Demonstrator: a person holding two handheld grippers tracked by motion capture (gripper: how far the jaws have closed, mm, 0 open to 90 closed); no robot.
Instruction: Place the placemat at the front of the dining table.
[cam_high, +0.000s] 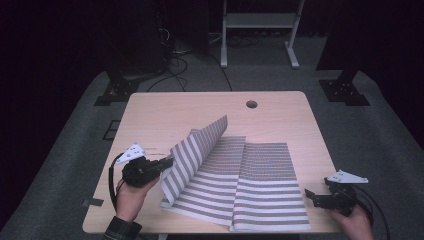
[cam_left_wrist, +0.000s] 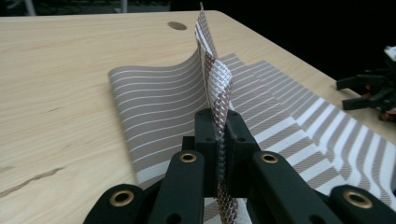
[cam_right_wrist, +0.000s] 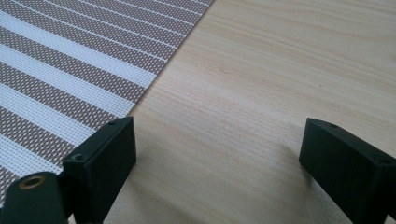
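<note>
High view: my left gripper (cam_high: 167, 163) is clamped tight on the edge of the striped placemat (cam_high: 260, 185), with that left portion lifted and curling up from the counter (cam_high: 165, 107) ahead of the jaws. The rest of the placemat lies flat, stretching away toward my right gripper (cam_high: 312, 196), which rests on the counter just beside the mat's far edge, jaws wide and holding nothing. I judge the fold as begun, roughly halfway: the raised flap must yet be carried over, laid down and released.

Woven striped mat (cam_high: 250, 185) coarse mesh; table (cam_high: 165, 107) matt pale wood
</note>
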